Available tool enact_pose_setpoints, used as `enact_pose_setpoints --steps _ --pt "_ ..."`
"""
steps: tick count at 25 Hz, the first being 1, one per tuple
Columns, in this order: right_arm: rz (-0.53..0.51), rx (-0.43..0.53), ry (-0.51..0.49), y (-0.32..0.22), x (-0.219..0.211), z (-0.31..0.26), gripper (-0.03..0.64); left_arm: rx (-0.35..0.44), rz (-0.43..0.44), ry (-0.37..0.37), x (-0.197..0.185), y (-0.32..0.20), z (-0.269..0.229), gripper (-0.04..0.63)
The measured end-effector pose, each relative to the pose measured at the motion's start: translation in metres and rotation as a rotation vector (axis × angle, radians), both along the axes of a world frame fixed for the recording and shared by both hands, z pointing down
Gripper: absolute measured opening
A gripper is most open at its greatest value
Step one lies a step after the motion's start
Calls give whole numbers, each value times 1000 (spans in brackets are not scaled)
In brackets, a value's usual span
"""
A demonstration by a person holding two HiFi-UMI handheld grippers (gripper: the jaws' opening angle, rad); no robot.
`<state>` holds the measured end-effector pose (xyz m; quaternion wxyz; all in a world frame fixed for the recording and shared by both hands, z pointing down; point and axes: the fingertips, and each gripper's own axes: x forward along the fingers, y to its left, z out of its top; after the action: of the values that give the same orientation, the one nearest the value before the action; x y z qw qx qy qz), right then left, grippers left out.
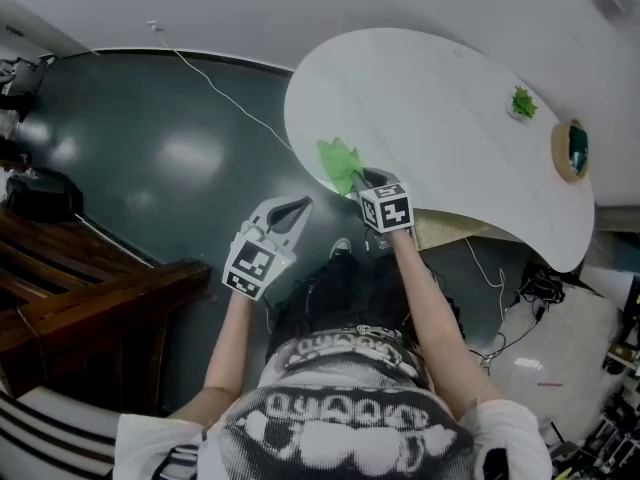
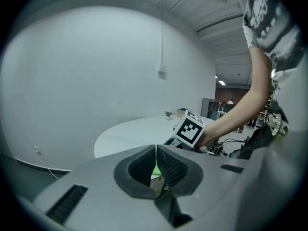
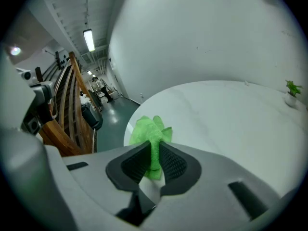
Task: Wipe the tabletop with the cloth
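right tongs [image 3: 153, 147] clamp cloth [image 3: 147, 130]; left tongs [image 2: 156, 150] closed, empty

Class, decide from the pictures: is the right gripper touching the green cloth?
Touching. The right gripper view shows the right gripper with its jaws closed on a fold of the green cloth, with no gap on either side.

No legible text, number or brand in any view.

Black-and-white square marker on the white cube [image 1: 250, 265] of the left gripper [image 1: 303, 205]: block pattern only, no characters I can read. Same for the white marker cube [image 1: 386, 209] on the right gripper [image 1: 358, 180].

White print on the person's dark shirt [image 1: 345, 423]: rows of letter-like shapes. Too distorted from the head view; I cannot read it.
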<state>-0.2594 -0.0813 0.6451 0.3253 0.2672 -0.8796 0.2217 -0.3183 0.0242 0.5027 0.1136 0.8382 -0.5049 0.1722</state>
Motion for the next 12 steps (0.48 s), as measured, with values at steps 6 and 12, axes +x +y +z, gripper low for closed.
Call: enact_pose_setpoints --steps 6,12 --pt "66 8 26 -6 43 3 55 2 104 -2 33 -13 0 6" --pt "141 19 43 -19 100 2 54 21 183 6 78 -30 -7 6"
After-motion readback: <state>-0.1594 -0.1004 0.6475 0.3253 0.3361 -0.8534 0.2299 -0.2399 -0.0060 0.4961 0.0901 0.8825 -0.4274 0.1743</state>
